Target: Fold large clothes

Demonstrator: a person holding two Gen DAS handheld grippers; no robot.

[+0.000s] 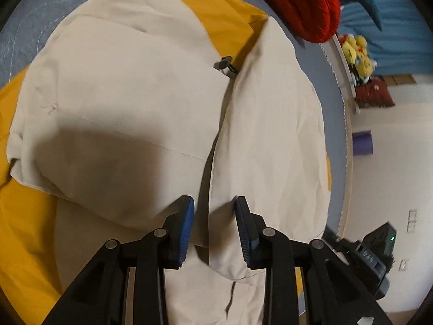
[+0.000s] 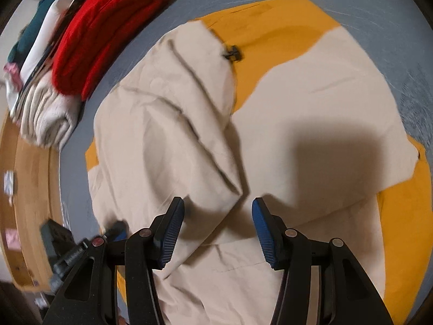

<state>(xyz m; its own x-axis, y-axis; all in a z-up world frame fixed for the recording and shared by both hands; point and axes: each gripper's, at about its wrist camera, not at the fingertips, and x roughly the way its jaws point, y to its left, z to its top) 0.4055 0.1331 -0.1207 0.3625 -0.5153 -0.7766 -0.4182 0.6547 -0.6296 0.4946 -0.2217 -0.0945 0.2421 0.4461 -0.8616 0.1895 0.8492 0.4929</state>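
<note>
Left wrist view: the left gripper (image 1: 215, 226) points steeply down over a beige garment (image 1: 121, 113) with a yellow lining (image 1: 27, 216), spread on a grey-blue surface (image 1: 32, 27). Its blue-padded jaws stand a narrow way apart and hold nothing; the cloth lies beneath and beyond them, and a folded edge of the garment runs up between the jaws toward the far side. A small black toggle (image 1: 227, 65) sits far of the gripper, at the gap between the two beige flaps. A red knit (image 1: 305, 2) lies at the far right.

Right wrist view: the right gripper (image 2: 217, 228) hangs over the same beige garment (image 2: 311, 108), jaws moderately apart and empty; a creased flap lies just far-left of them, a smoother panel to the right. The black toggle (image 2: 232, 52) rests on the yellow lining (image 2: 270, 40) at the far side. A red knit (image 2: 108, 32) tops a stack of folded clothes (image 2: 46, 113) at the far left. The other gripper (image 2: 62, 249) shows at the near left.
</note>
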